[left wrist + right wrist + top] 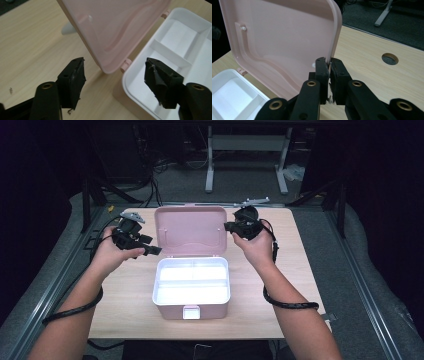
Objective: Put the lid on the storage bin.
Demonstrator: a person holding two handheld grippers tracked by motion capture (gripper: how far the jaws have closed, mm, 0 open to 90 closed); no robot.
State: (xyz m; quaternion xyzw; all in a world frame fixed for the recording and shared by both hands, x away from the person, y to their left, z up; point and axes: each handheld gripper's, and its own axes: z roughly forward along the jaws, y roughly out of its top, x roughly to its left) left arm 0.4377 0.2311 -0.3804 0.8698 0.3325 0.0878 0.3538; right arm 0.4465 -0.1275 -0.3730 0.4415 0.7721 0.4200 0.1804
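A pink box (172, 310) with a white divided tray (192, 280) stands mid-table, its lid (190, 230) raised upright. My right gripper (227, 226) is shut on the lid's right edge; in the right gripper view the jaws (329, 63) pinch the rim of the lid (287, 37). My left gripper (150, 250) hangs open just left of the lid's lower left corner. In the left gripper view its jaws (115, 65) stand wide apart, with the lid (117, 22) corner, a hinge (125, 64) and the tray (175, 47) between and beyond them, nothing gripped.
The wooden table (300, 250) has bare room on both sides of the box. A round cable hole (390, 58) sits in the tabletop behind the lid. A white latch (190, 312) is on the box front. Metal desk legs (210, 165) stand on the floor beyond.
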